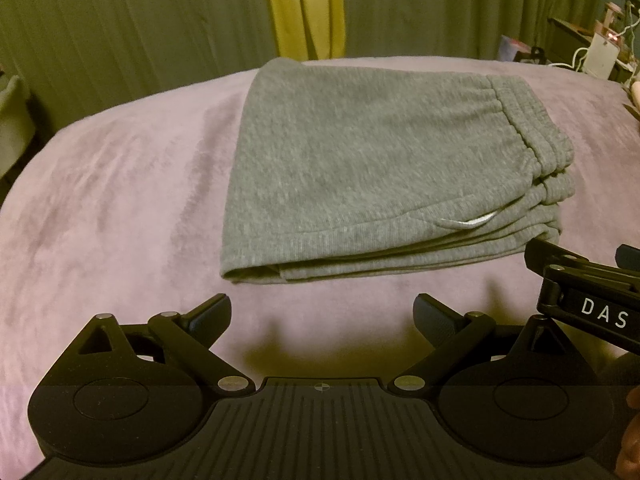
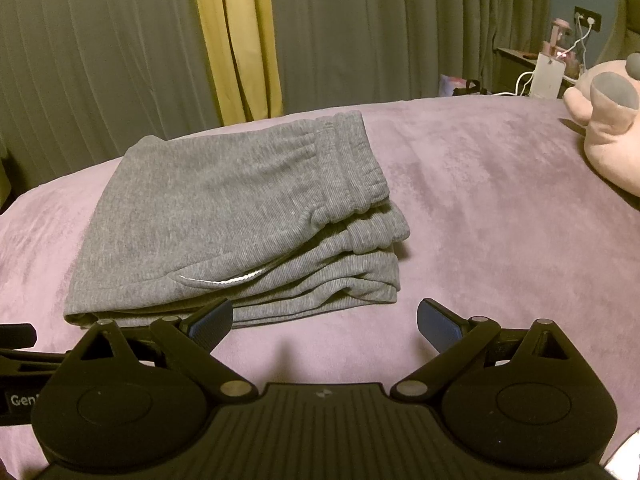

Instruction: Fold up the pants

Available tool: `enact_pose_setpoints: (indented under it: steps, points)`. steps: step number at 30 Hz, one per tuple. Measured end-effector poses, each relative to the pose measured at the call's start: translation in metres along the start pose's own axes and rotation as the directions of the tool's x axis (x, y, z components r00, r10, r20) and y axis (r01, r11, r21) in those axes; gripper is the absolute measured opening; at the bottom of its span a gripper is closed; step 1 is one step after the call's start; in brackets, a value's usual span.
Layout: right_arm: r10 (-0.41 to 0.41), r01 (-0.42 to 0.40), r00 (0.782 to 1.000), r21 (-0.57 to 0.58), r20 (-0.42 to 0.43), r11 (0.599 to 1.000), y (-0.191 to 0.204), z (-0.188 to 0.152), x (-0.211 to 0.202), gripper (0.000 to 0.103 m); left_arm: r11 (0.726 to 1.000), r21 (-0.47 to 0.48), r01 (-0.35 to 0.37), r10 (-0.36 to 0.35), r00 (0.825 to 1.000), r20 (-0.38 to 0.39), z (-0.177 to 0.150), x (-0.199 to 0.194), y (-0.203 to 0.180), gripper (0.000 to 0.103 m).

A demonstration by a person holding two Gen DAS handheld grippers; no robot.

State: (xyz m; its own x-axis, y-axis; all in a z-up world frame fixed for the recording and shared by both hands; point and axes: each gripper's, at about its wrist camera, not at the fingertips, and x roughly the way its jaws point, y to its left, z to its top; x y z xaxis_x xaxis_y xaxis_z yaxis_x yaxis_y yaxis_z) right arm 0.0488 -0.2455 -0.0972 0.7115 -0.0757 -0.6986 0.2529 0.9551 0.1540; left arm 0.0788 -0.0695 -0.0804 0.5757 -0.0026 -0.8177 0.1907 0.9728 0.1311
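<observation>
Grey sweatpants [image 1: 372, 160] lie folded into a compact stack on the pink bed cover [image 1: 120, 200], waistband to the right, a white drawstring showing at the front edge. In the right wrist view the same pants [image 2: 224, 216] sit left of centre. My left gripper [image 1: 322, 316] is open, held just in front of the stack with nothing between its fingers. My right gripper [image 2: 325, 324] is open too, near the stack's front right corner, empty. Part of the right gripper [image 1: 592, 292] shows at the right edge of the left wrist view.
A pink plush toy [image 2: 612, 128] lies on the bed cover [image 2: 500, 220] at the far right. Green and yellow curtains [image 2: 240, 40] hang behind the bed. A side table with chargers and cables [image 2: 548, 72] stands at the back right.
</observation>
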Motion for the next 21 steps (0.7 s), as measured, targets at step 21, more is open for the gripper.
enact_pose_setpoints:
  steps: [21]
  points:
    - [0.002,-0.002,1.0,0.012,-0.003,1.0,-0.0019,-0.0005,0.0024,0.099,1.0,-0.001,0.013,-0.013,1.0,-0.008,0.0004,0.004,-0.0016,0.1]
